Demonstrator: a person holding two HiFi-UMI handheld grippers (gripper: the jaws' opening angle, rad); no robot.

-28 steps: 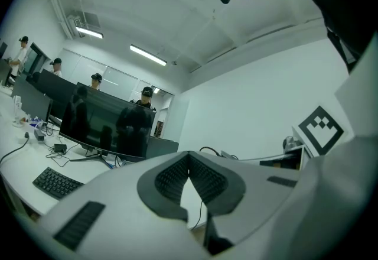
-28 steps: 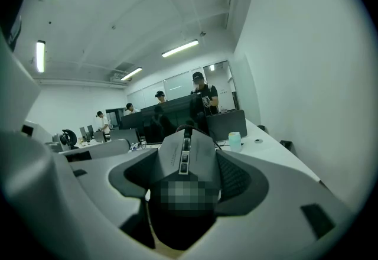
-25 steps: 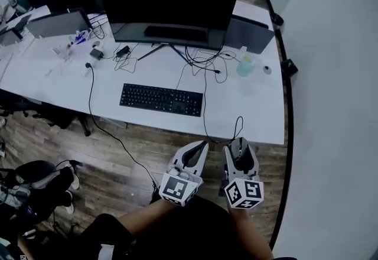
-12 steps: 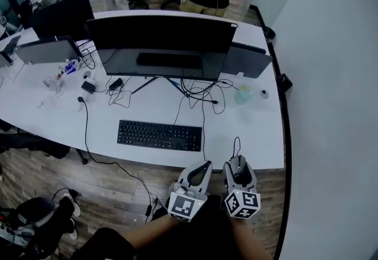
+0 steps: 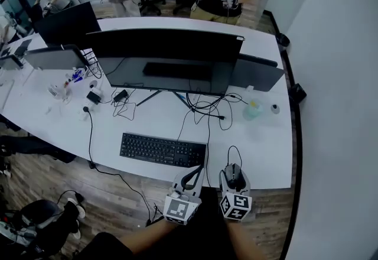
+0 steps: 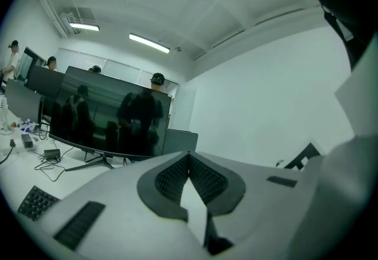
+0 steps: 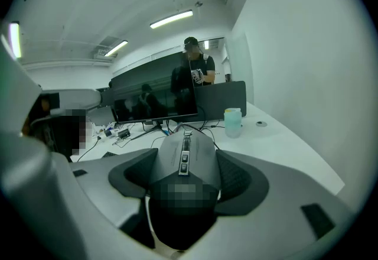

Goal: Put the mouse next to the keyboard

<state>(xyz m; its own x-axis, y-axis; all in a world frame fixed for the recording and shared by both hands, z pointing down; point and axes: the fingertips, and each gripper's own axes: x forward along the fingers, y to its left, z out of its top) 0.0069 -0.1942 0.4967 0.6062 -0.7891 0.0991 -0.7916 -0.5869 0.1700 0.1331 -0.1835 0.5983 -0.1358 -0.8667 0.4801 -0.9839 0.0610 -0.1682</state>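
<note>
White desk (image 5: 260, 146), keyboard (image 5: 163, 150) on it. My right gripper (image 5: 234, 175) clamped the mouse (image 7: 186, 158) by the desk's front edge, right of the keyboard. My left gripper (image 6: 189, 161) was closed and empty.

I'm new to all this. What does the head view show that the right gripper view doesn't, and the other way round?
Only the head view shows the wooden floor and the square-marker cubes on the backs of the tools. Only the right gripper view shows the ceiling lights and, close up, the right hand-held gripper closed on the sides of the mouse. Both show the mouse, the big monitor, the pale bottle and the white desk.
</note>
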